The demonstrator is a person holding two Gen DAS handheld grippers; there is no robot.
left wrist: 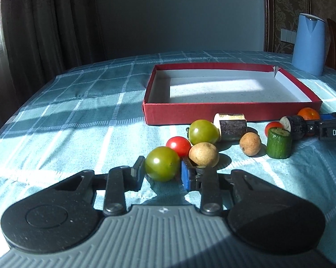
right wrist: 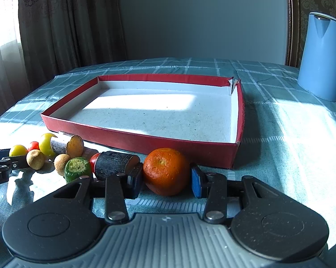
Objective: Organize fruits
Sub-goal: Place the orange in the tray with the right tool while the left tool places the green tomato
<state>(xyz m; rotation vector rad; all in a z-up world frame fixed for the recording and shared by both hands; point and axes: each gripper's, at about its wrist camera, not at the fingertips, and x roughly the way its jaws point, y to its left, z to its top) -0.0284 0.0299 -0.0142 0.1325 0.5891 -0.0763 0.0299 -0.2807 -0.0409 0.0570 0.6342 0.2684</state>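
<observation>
Tomato: your left gripper [left wrist: 162, 169] brackets the nearest green tomato [left wrist: 161, 163] at lower centre of the left view; both pads sit at its sides, but you cannot tell whether they press it.
Orange: your right gripper [right wrist: 166, 179] straddles the orange [right wrist: 166, 170] at lower centre of the right view, the left pad touching it, the blue pad [right wrist: 195, 184] just clear.
Loose fruit: a red tomato [left wrist: 178, 145], a second green tomato [left wrist: 203, 131] and a brown longan [left wrist: 203, 154] cluster just behind your left fingers.
Cut pieces: a cucumber stub [left wrist: 279, 143] stands upright at right of centre.
Box: the red tray [left wrist: 232, 109] lies beyond the fruit, mid-frame.
Background: a blue jug [left wrist: 309, 44] stands upper right on the checked cloth [left wrist: 78, 116].
</observation>
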